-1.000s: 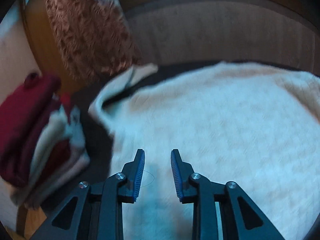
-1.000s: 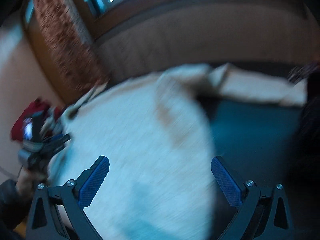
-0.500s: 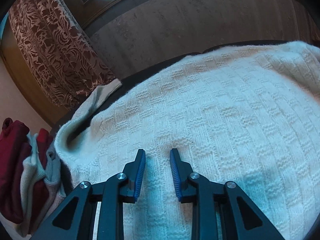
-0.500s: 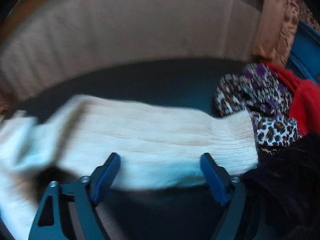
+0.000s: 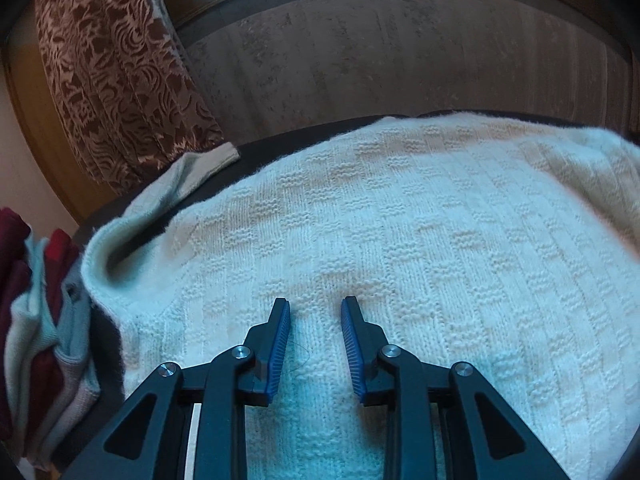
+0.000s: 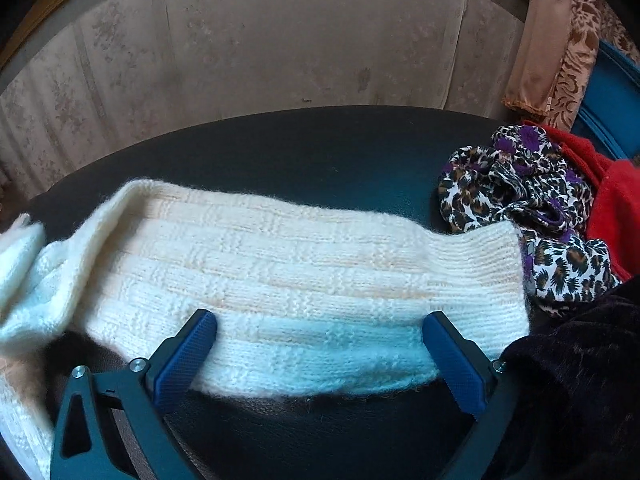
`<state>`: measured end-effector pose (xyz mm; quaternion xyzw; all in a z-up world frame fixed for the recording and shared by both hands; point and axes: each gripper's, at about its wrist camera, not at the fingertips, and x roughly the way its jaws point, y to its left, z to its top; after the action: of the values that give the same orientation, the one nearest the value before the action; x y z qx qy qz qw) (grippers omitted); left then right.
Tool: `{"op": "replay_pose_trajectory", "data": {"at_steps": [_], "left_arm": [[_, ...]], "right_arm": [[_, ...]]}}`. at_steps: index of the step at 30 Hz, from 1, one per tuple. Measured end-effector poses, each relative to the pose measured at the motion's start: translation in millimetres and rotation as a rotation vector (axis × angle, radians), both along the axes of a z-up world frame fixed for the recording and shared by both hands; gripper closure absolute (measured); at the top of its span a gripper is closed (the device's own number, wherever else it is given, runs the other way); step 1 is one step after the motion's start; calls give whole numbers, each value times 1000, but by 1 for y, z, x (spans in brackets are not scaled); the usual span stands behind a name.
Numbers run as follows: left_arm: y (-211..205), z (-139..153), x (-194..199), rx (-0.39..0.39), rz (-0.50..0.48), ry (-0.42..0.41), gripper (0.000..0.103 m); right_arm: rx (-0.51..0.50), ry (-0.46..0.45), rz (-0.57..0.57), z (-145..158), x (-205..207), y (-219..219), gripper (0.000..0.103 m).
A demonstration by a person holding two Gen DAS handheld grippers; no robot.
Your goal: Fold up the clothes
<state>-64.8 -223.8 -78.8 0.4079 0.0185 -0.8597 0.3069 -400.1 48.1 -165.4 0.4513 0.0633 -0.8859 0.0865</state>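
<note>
Two tongs work one cream knitted sweater [image 5: 400, 248] spread on a dark table [image 6: 320, 152]. Left tongs [image 5: 315, 320] stand narrow with a gap between the pads, holding nothing, low over the sweater's body. Right tongs [image 6: 320, 344] gape wide over a sleeve [image 6: 304, 276] that stretches flat to the right, its cuff touching a leopard-print garment [image 6: 520, 200]; they hold nothing either.

Judging by this, the sleeve is the part in hand: pinch it near the cuff, catch both knit layers, and carry it across the body while the left tongs pin the body so it does not drag.

Whether the left pads touch the knit cannot be told. The sweater's near hem is cut off, and the far-left sleeve [image 5: 192, 172] is partly tucked under. Folded red and grey clothes [image 5: 36, 320] lie at the left edge.
</note>
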Motion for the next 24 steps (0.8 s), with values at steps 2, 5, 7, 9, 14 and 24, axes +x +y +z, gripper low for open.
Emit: {"op": "replay_pose_trajectory", "data": {"at_steps": [2,5,7,9,14,24], "left_arm": [[-3,0,3,36,6,20,72],[-9,0,8,83,17,46,68],[-12,0,9,105,24,58,66],[-12,0,9,106,24,59,66],[-12,0,9,108,25,61,66],[-11,-1,10,114,27,67,65]], "right_arm": [[2,-2,-6,0,0,-3,0],[0,-4,-9,1,1,-7,0],[-9,-3,-4,3,2,-7,0],[-18,-2,0,5,3,-6,0],[-41,1,12,9,6,-5,2],[-340,-21,-39,49,5,13,86]]}}
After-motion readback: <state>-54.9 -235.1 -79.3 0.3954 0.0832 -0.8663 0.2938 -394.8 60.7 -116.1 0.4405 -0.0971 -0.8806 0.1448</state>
